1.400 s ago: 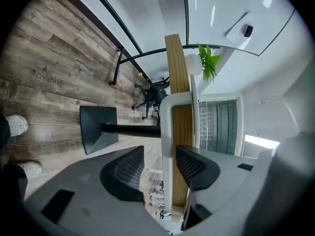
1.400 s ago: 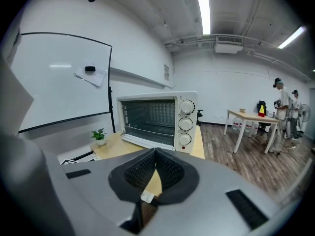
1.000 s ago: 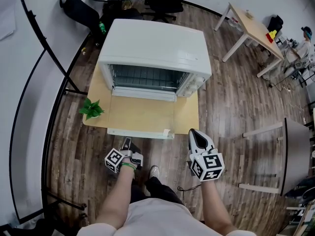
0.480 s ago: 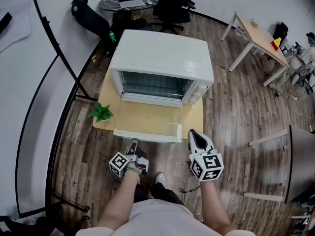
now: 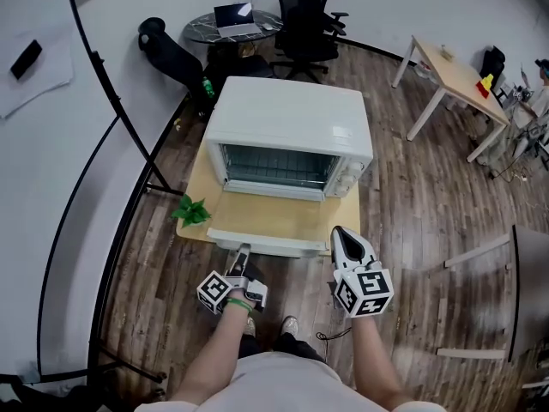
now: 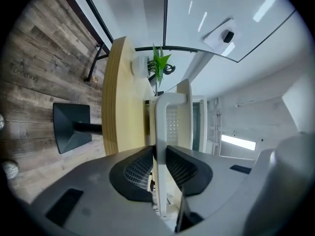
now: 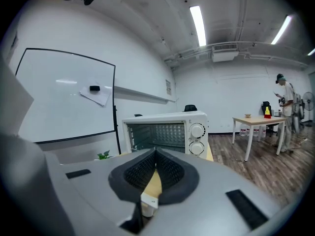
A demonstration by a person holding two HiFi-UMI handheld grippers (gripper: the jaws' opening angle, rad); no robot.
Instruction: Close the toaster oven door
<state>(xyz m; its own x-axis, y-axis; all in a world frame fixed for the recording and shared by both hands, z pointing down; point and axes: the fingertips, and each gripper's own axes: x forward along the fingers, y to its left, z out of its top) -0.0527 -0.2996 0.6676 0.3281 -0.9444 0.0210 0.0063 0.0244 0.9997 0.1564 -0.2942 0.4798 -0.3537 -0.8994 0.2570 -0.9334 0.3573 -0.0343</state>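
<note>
Right now the white toaster oven [image 5: 292, 114] sits on a small wooden table [image 5: 196, 178], and its door [image 5: 274, 220] is open, folded out toward the person. The left gripper [image 5: 241, 254] is squeezed tight on the door's white handle [image 5: 287, 248] — it grabs it near the left end. The right gripper [image 5: 341, 233] is just beside the door's right corner, with its jaws pressed together and nothing in them. A little green plant [image 5: 192, 210] stands at the table's left edge.

Pale wooden table [image 5: 198, 192], toaster oven [image 5: 292, 123] on it, green plant [image 5: 193, 211] at edge
</note>
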